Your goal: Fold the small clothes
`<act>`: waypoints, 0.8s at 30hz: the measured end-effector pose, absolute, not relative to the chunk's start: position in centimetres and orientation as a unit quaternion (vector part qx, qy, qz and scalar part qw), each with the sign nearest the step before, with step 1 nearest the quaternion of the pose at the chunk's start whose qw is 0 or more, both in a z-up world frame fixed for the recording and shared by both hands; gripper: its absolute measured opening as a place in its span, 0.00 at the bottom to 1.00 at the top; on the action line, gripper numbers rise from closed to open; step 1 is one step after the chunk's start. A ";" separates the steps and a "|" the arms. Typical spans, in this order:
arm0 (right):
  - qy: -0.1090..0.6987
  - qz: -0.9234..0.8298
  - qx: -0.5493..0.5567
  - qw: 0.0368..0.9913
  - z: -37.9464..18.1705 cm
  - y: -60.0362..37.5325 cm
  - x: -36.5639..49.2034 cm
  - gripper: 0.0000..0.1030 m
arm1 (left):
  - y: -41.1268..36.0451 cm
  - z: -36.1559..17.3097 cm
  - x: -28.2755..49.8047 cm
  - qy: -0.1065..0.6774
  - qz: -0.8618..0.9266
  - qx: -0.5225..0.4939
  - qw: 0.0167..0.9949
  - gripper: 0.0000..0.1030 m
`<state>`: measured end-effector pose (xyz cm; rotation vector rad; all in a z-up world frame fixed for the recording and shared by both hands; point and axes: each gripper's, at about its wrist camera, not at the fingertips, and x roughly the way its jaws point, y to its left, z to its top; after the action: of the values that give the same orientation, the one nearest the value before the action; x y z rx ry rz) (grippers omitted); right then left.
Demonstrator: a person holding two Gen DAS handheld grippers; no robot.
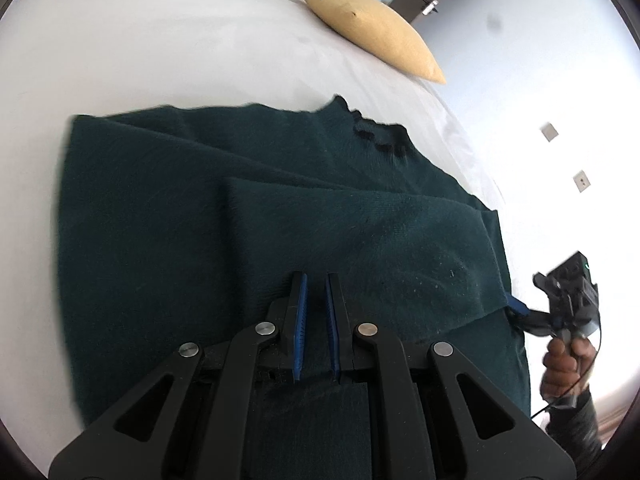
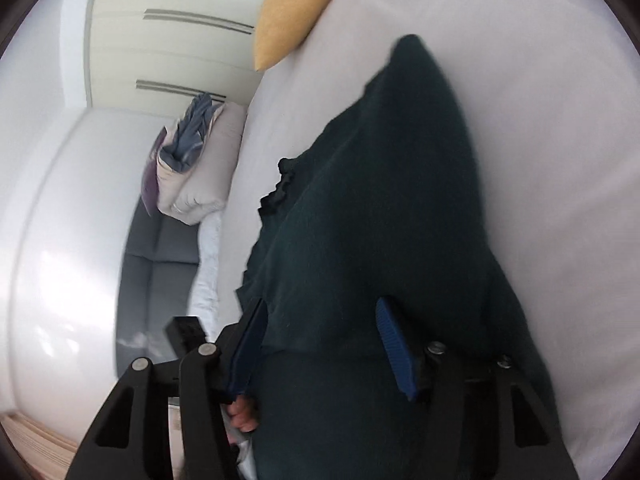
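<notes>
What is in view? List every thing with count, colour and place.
garment: one, dark green, partly folded on the bed
bed: one, white, under the garment
cushion: one, yellow, on the bed beyond the garment
bedding pile: one, grey-blue, pink and purple, beside the bed
sofa: one, grey, below the pile
wall sockets: two, pale, white wall
left gripper: one, black, blue pads, jaws nearly together over the garment
right gripper: one, black, blue pads, jaws apart around a garment fold
hand: one, gripping the right gripper's handle

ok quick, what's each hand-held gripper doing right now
Left hand-held gripper: nearly shut, gripping nothing visible, over the dark green garment.
Right hand-held gripper: open, garment between its jaws.
</notes>
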<state>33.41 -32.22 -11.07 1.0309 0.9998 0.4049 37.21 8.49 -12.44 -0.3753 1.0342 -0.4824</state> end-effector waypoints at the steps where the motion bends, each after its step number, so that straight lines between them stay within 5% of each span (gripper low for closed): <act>1: 0.450 0.178 0.466 0.741 -10.4 -32.4 32.5 0.59 | 9.0 -11.7 36.3 0.482 -0.214 -0.170 0.833 0.10; 11: 0.384 0.138 0.390 0.826 -4.2 -30.4 15.9 0.68 | 16.2 -4.9 22.1 0.435 -0.182 -0.204 0.858 0.11; 13: 0.378 0.118 0.353 0.848 -3.4 -29.7 13.1 0.70 | 17.4 -4.6 18.5 0.438 -0.177 -0.214 0.855 0.20; 14: 0.378 0.105 0.332 0.858 -3.0 -29.5 11.2 0.73 | 17.9 -4.6 17.2 0.440 -0.177 -0.219 0.853 0.35; 15: 0.378 0.103 0.325 0.861 -2.9 -29.5 10.1 0.74 | 18.3 -4.8 15.8 0.442 -0.178 -0.225 0.850 0.64; 16: 0.381 0.104 0.313 0.864 -2.8 -29.5 8.5 0.76 | 18.9 -5.0 13.5 0.440 -0.177 -0.234 0.849 0.74; 24: 0.402 0.059 0.295 0.865 -4.5 -31.7 2.2 0.77 | 20.5 -8.6 4.1 0.491 -0.194 -0.277 0.803 0.74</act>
<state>2.20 -31.72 -4.54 0.6191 0.8417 0.1244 4.11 20.55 -8.62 -0.5937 1.0516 -0.4158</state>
